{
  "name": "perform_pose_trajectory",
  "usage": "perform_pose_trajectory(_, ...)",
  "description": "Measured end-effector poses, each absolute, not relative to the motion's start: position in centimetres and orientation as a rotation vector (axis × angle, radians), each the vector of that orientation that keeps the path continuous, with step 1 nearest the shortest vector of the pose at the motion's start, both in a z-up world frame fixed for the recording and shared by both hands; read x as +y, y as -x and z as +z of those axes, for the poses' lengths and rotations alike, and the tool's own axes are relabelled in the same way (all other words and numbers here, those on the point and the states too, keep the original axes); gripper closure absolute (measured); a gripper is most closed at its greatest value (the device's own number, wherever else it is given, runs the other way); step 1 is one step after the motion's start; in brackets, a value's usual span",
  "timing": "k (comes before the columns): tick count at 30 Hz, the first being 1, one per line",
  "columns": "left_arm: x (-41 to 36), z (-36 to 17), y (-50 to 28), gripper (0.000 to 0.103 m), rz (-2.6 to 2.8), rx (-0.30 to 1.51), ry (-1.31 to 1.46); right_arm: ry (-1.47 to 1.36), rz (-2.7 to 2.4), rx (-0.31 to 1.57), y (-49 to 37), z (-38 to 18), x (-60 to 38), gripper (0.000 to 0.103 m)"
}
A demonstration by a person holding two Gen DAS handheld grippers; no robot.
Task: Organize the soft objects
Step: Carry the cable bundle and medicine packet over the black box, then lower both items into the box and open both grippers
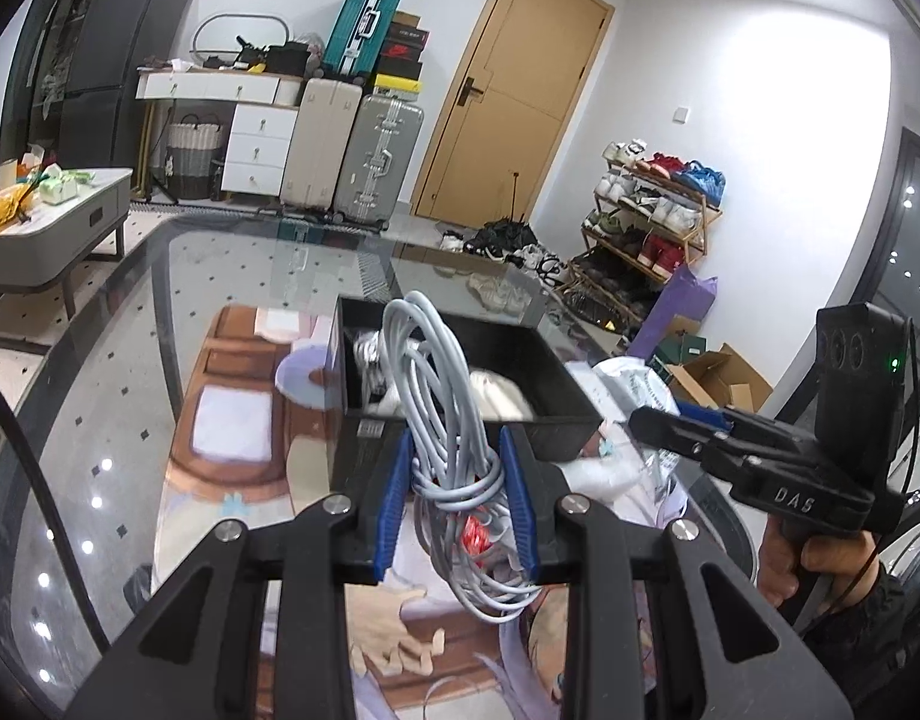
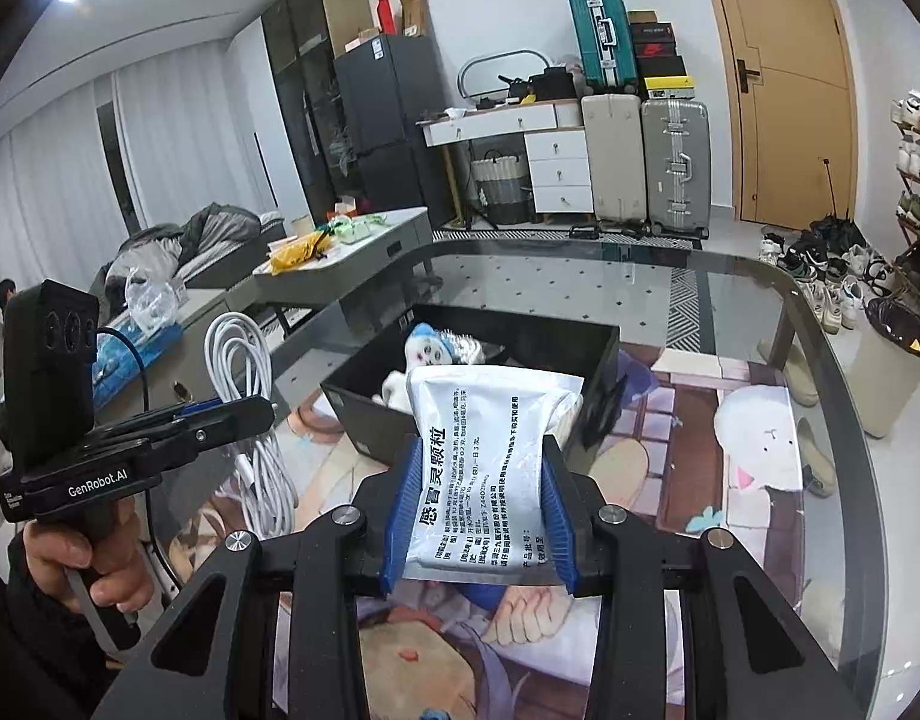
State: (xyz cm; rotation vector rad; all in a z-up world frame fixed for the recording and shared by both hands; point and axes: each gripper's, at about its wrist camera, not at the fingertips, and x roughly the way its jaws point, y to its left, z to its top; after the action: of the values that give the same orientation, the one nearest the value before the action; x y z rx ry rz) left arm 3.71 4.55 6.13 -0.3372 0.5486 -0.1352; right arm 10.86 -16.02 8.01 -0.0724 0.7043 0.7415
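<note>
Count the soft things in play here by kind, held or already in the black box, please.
Coiled cable, held by the left gripper: 1
Printed sachet, held by the right gripper: 1
Plush toy in the black box: 1
Total: 3

Domestic living room, lived-in. Evidence: glass-topped table (image 2: 730,276) over patterned tile floor; three suitcases (image 2: 676,162) stacked by a wooden door (image 2: 778,78); open shoe rack (image 1: 652,222) with loose shoes (image 1: 520,246) on the floor beside it; white drawer desk (image 2: 556,162); dark refrigerator (image 2: 388,120); curtained window wall; grey coffee table (image 1: 46,240) bearing snack packets.
</note>
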Motion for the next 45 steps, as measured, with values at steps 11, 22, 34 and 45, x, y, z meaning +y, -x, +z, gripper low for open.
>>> perform_pose_trajectory(11,5.7,8.0,-5.8,0.074,-0.148,0.506,0.328,0.068,0.727,0.703,-12.5,8.6,-14.6,0.065)
perform_pose_trajectory(22,6.2,9.3,-9.5,0.074,-0.153,0.494,0.319,0.049,0.714,0.694,-15.0,8.8,-13.5,0.065)
perform_pose_trajectory(34,5.5,8.4,-12.6,0.074,-0.14,0.544,0.274,0.06,0.711,0.705,-17.2,9.1,-12.2,0.065)
perform_pose_trajectory(45,3.6,7.7,-14.4,0.074,-0.083,0.57,0.187,0.072,0.725,0.731,-18.6,8.3,-11.3,0.065)
